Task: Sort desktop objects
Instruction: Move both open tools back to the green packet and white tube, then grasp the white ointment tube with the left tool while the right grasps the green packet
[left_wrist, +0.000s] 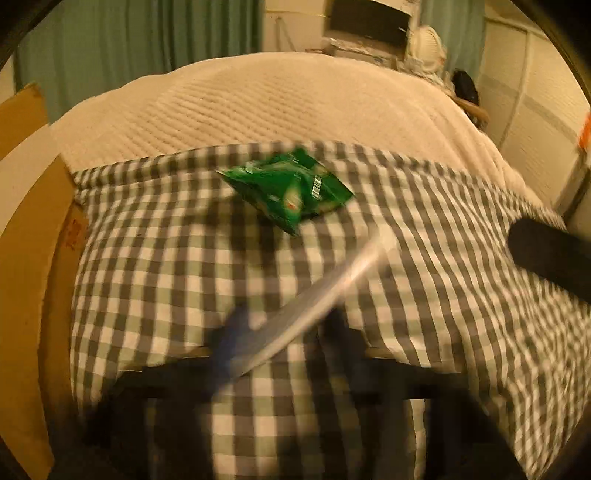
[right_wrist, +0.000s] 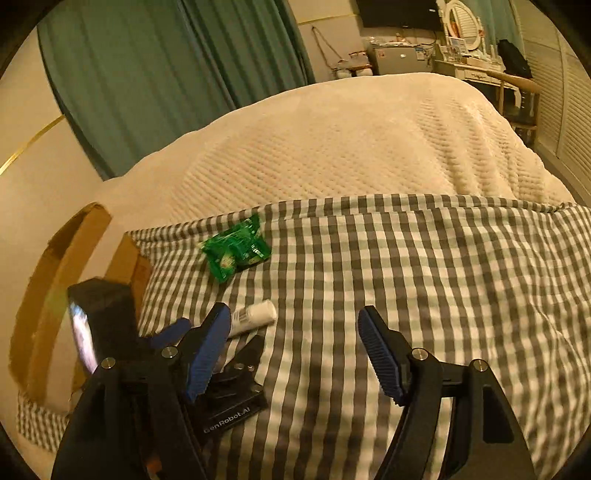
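2 hand-held grippers: left (right_wrist: 207, 332) clamps white tube (right_wrist: 255, 315); right (right_wrist: 291, 354) agape, empty.

L tongs (right_wrist: 207, 334) nearly closed, R tongs (right_wrist: 291, 354) apart.

Home bedroom, bed under cream knitted blanket (right_wrist: 332, 147) and grey checked cloth (right_wrist: 406, 277), teal curtains (right_wrist: 147, 74) behind, white dressing table with oval mirror (right_wrist: 461, 18), louvred doors (right_wrist: 569, 110) alongside.

Glossy green plastic packet (right_wrist: 236, 251); matt checked cloth (right_wrist: 406, 277); ribbed fleecy blanket (right_wrist: 351, 147); plain brown cardboard box (left_wrist: 26, 258); smooth white tube (right_wrist: 255, 315).
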